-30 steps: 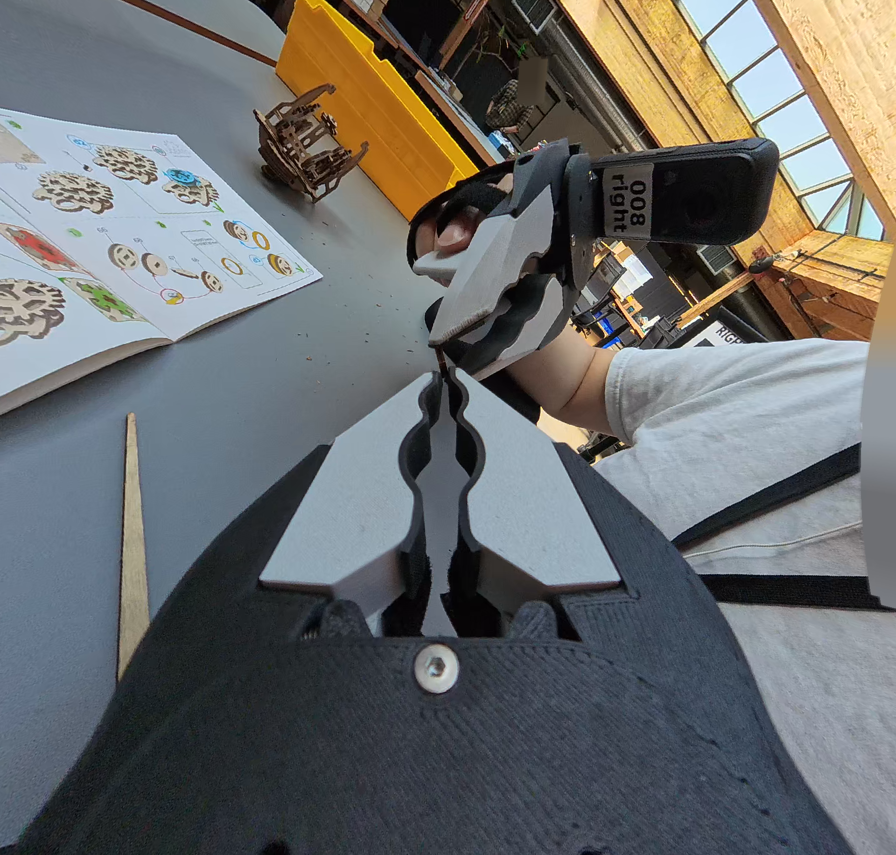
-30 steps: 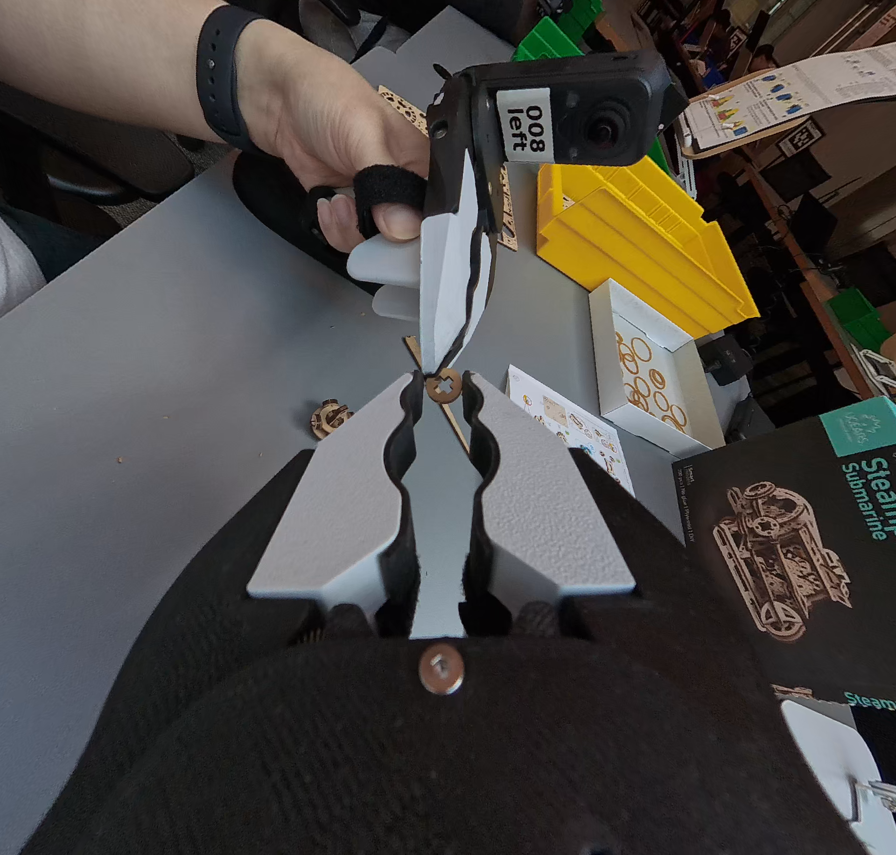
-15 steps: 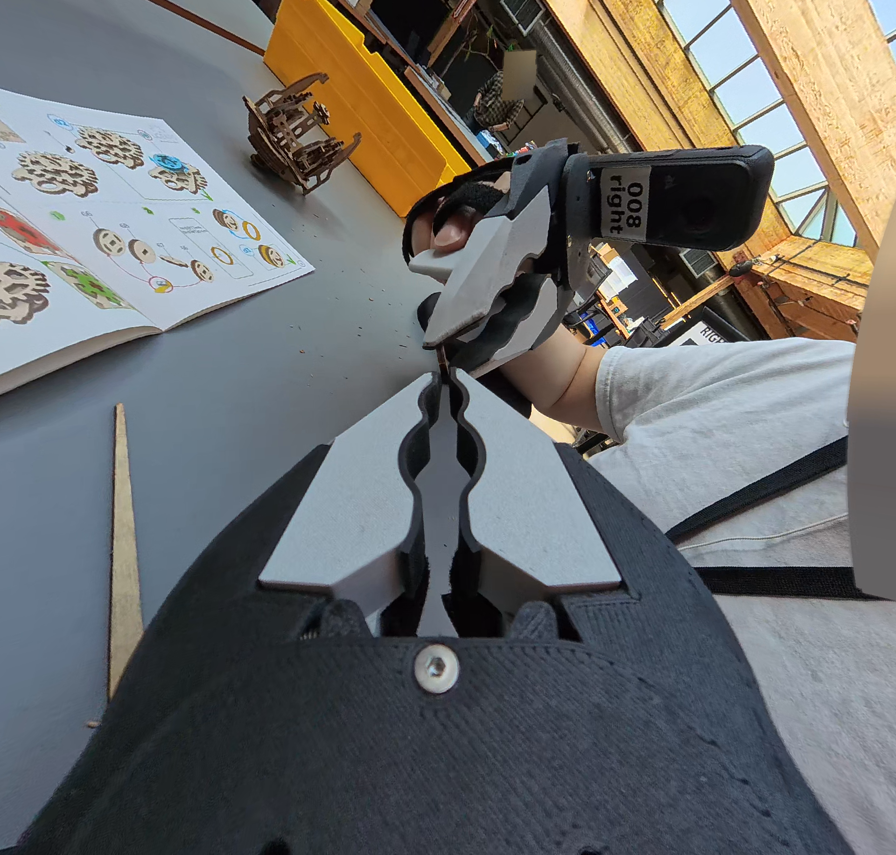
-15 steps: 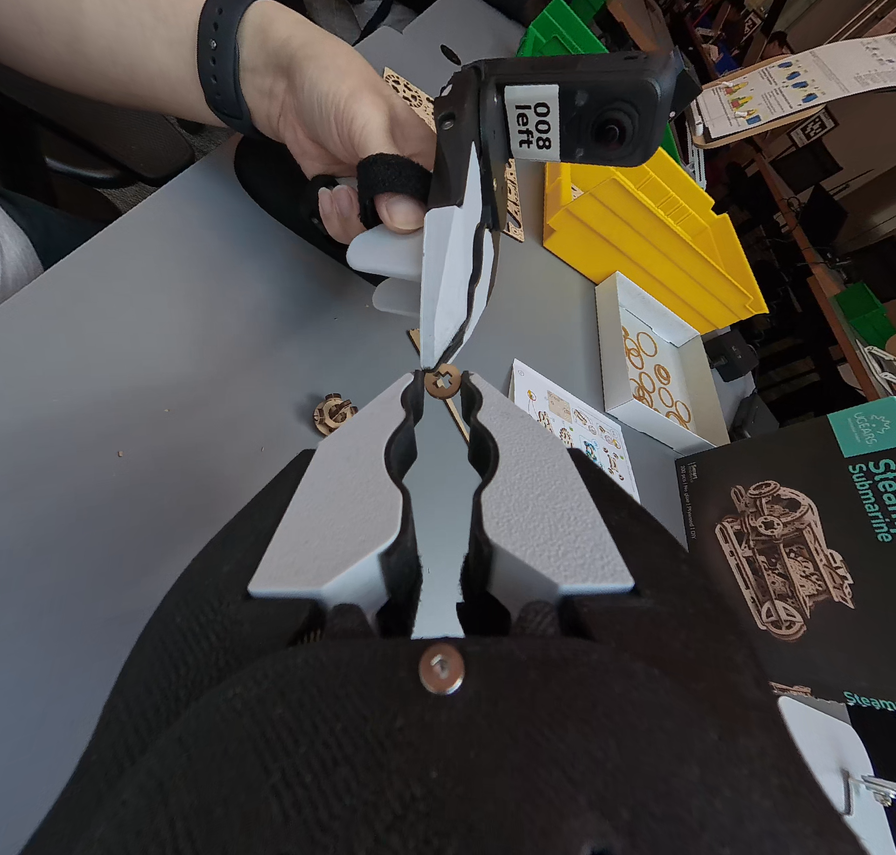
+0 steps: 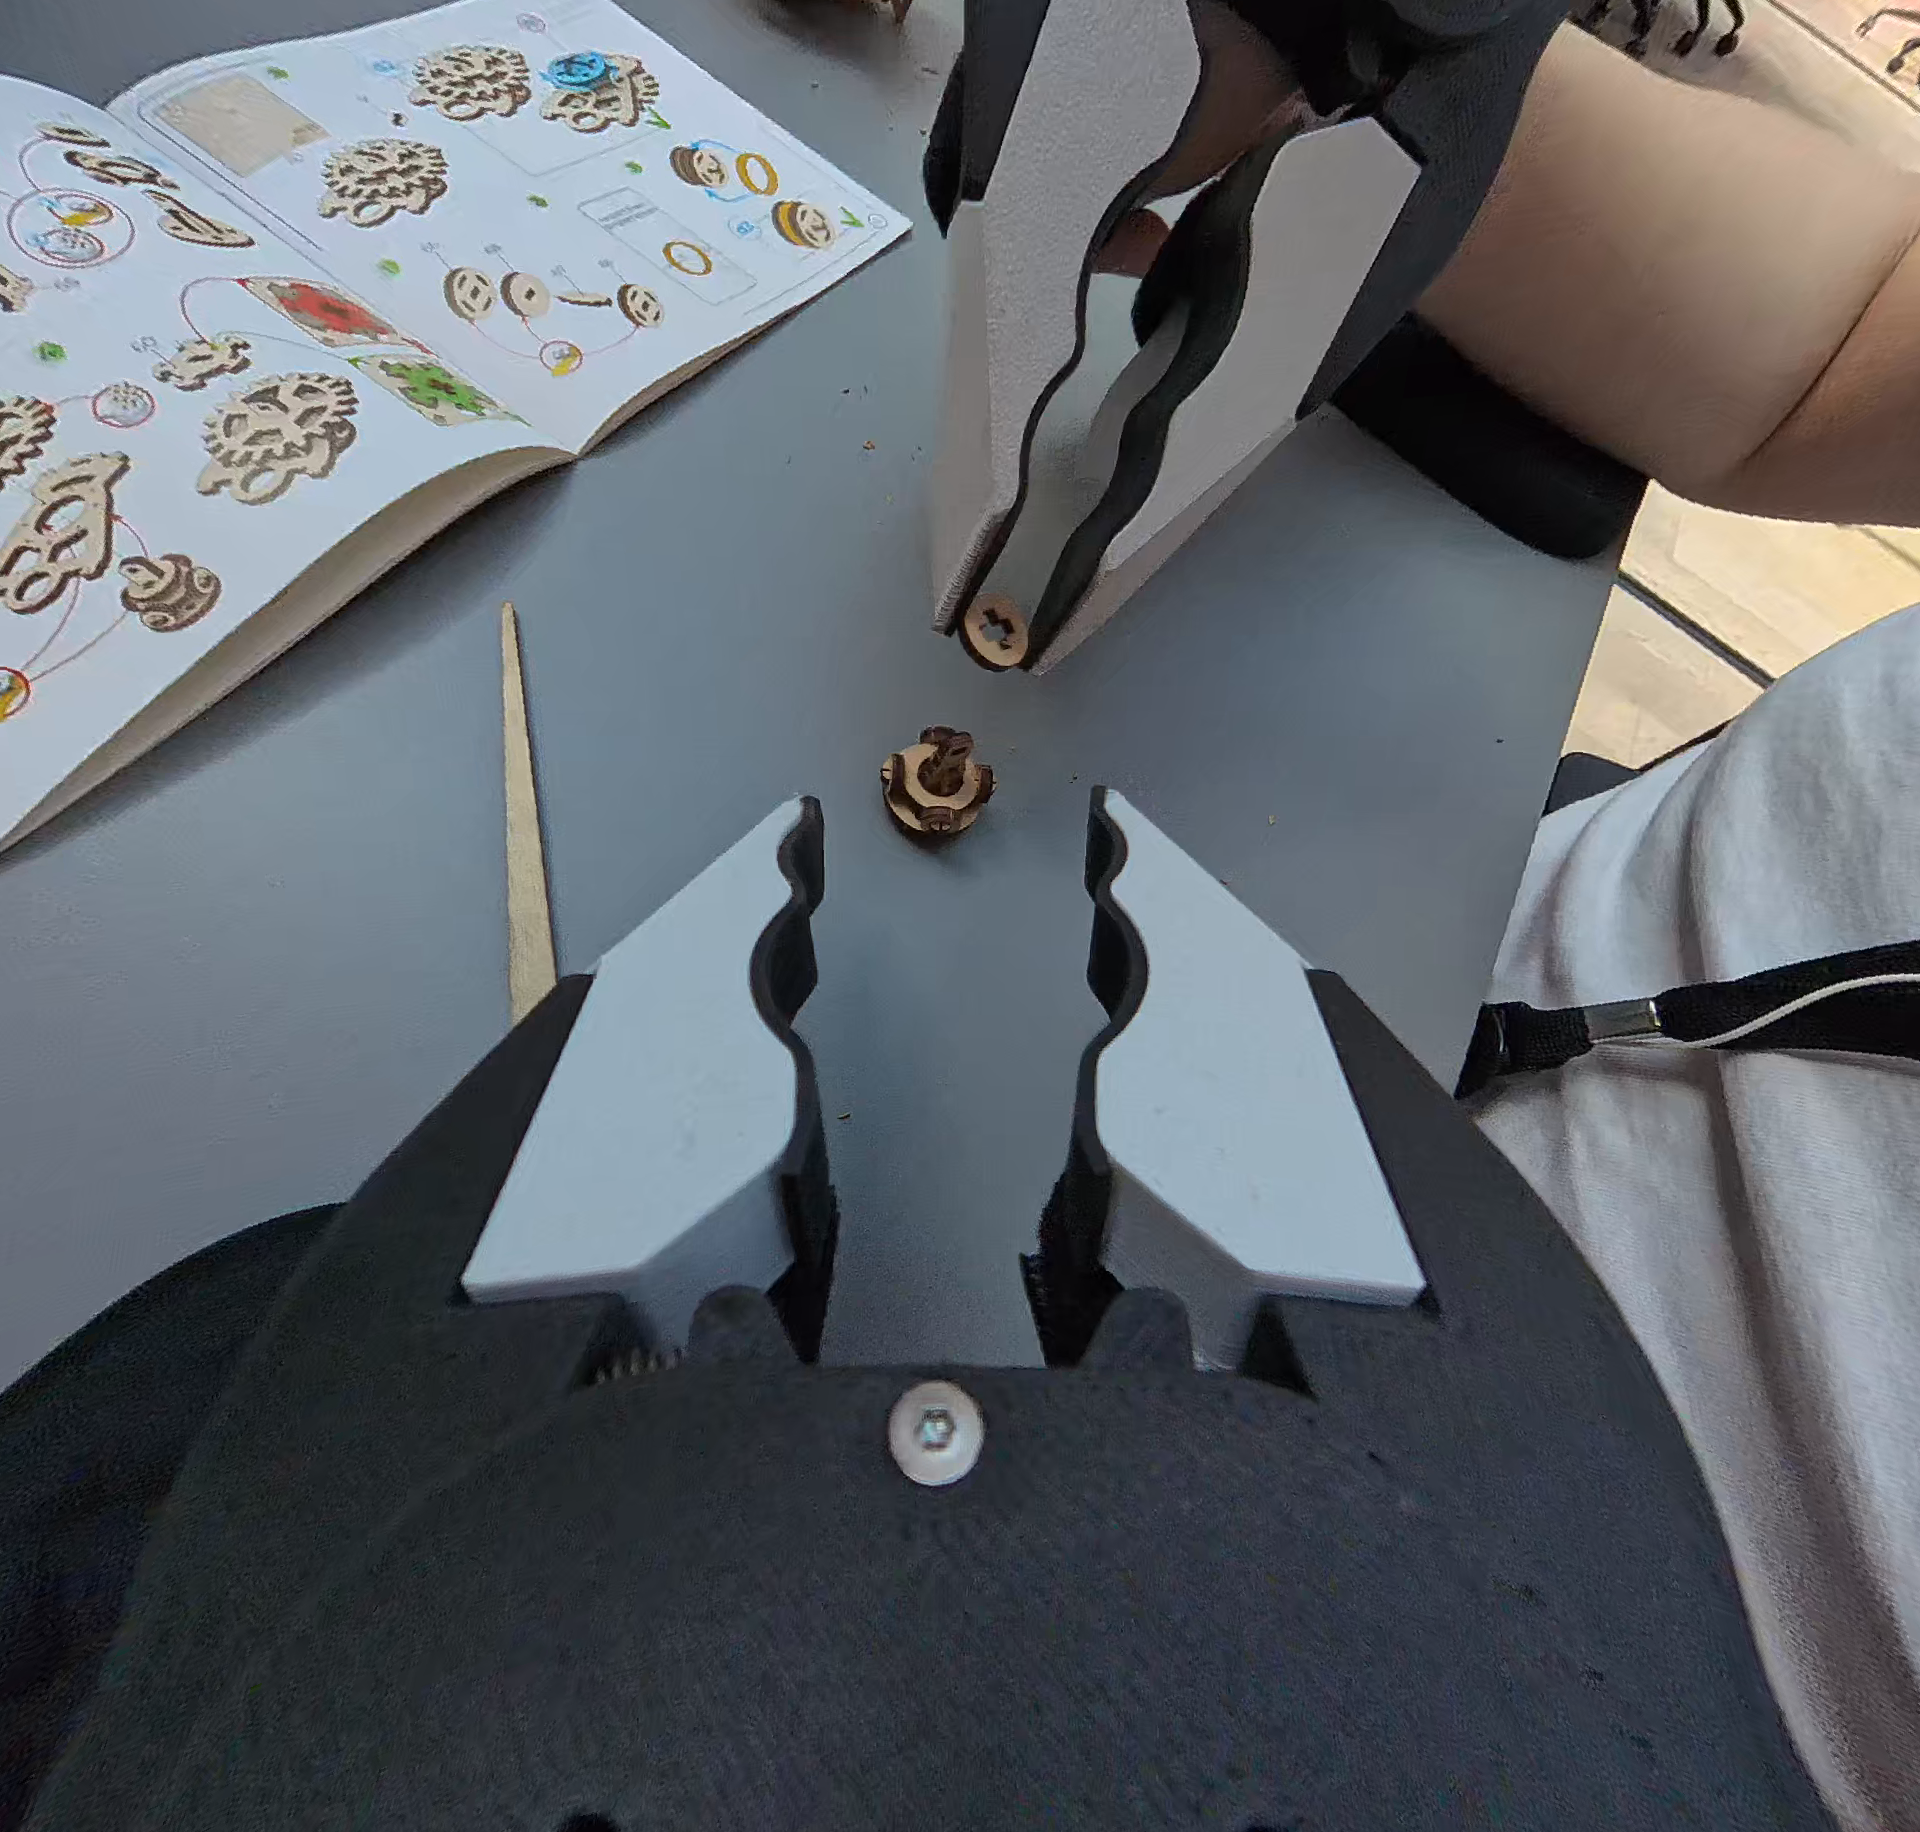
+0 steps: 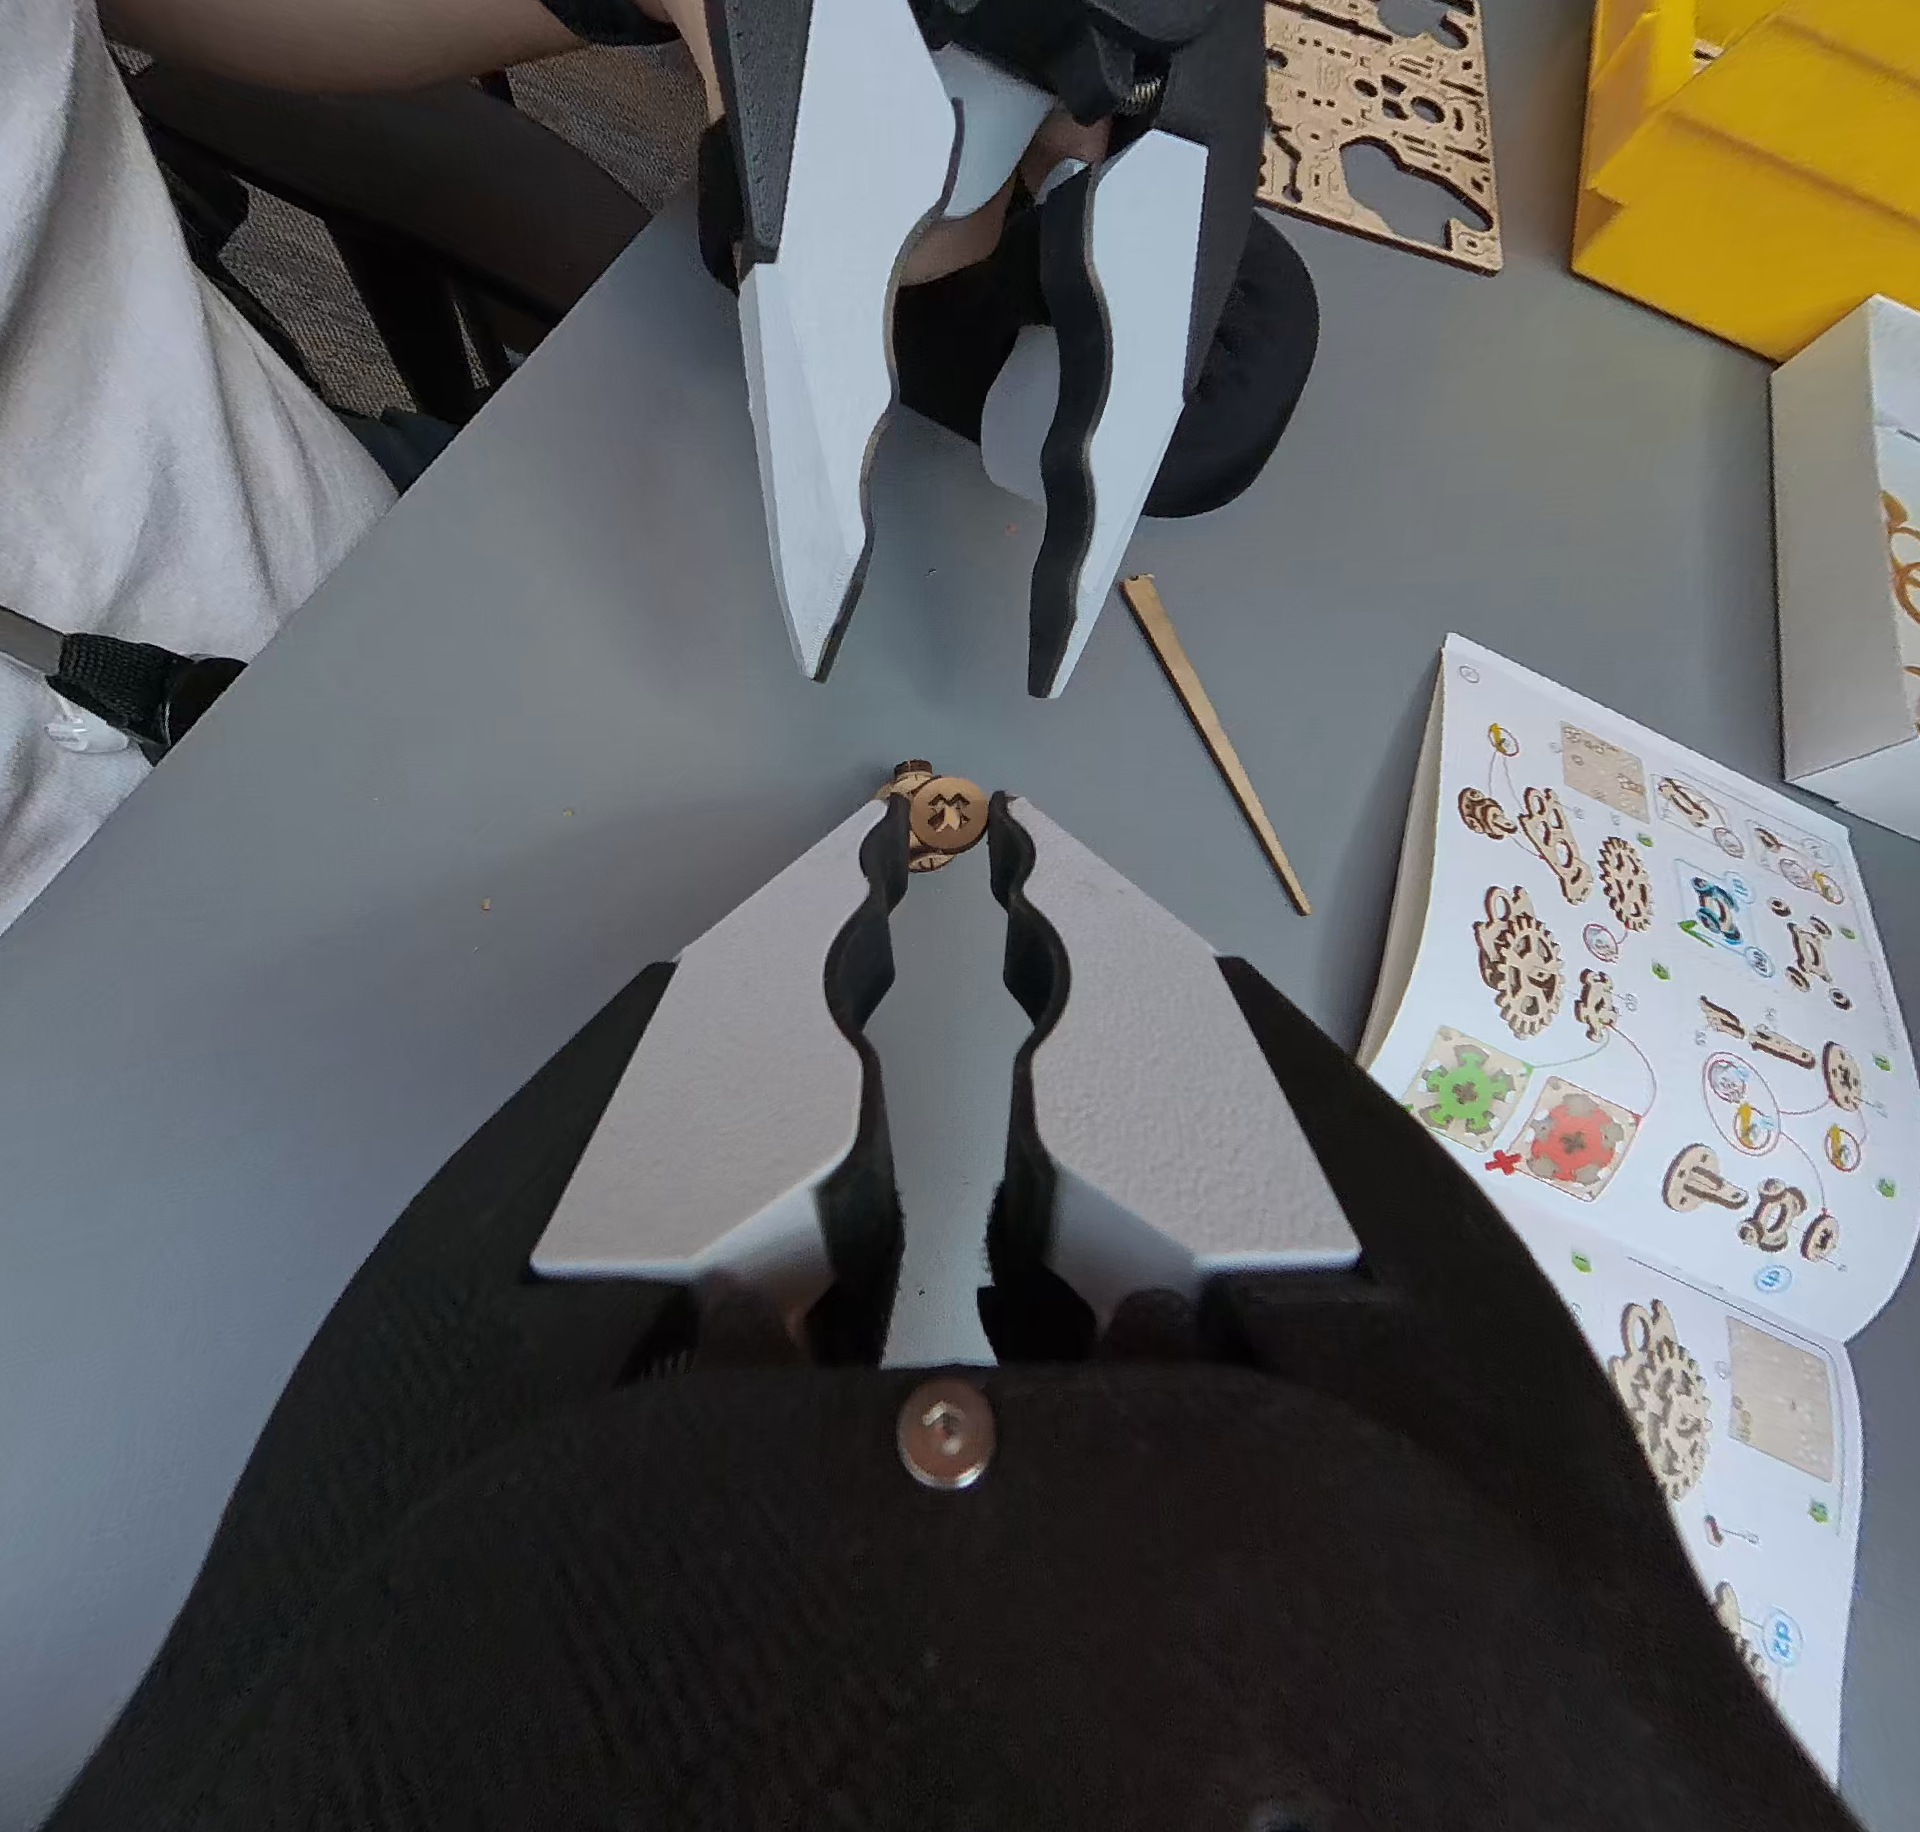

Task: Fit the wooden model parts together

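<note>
Left tongs now wide, empty; right tongs pinch disc.

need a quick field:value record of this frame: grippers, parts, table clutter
left gripper: open, empty, hovering just short of the hub
right gripper: shut on small wooden disc
disc: round, cross-shaped cutout in its centre
wooden hub: on grey table, between the two grippers, peg pointing up
instruction booklet: open, lying beside the work area
wooden stick: flat on the table
yellow bin: far edge
</note>
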A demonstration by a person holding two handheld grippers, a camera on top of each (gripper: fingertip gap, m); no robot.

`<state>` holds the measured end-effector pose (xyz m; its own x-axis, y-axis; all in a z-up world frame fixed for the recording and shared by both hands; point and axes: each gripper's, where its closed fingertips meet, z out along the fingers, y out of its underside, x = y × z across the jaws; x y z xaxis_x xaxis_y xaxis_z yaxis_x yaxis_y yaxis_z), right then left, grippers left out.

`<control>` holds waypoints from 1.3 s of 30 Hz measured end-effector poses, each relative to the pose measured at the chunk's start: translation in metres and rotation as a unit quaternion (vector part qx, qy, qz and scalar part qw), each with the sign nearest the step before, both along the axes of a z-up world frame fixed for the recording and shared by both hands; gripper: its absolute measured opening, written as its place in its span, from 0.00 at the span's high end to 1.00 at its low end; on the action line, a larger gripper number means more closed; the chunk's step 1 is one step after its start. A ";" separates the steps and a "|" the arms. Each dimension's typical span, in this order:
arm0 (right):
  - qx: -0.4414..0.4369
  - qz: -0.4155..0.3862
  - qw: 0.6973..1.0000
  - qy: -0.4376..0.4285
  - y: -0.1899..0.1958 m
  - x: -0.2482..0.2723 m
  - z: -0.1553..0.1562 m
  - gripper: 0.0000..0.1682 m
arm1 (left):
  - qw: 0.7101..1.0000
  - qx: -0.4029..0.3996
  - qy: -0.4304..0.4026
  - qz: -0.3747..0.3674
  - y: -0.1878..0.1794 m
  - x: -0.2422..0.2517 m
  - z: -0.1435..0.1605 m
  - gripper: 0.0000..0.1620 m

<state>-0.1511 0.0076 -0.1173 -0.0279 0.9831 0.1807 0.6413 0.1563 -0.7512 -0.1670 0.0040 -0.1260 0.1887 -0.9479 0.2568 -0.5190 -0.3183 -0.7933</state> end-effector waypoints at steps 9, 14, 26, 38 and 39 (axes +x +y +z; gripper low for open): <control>-0.029 0.007 0.999 -0.017 0.000 -0.010 -0.009 0.92 | 1.000 0.022 0.018 0.004 0.003 0.002 -0.002 0.78; -0.032 0.000 0.999 -0.026 -0.001 -0.010 -0.014 0.92 | 1.000 0.011 0.009 0.016 0.005 0.000 0.000 0.80; -0.044 -0.026 0.999 -0.018 0.000 -0.011 -0.015 0.92 | 1.000 0.005 0.017 0.019 0.006 0.001 -0.003 0.83; -0.053 -0.043 0.997 -0.018 0.000 -0.013 -0.019 0.92 | 1.000 -0.011 0.010 0.023 0.008 0.001 -0.003 0.83; -0.056 -0.041 0.997 -0.019 -0.001 -0.013 -0.019 0.92 | 1.000 -0.012 0.009 0.023 0.008 0.001 -0.003 0.83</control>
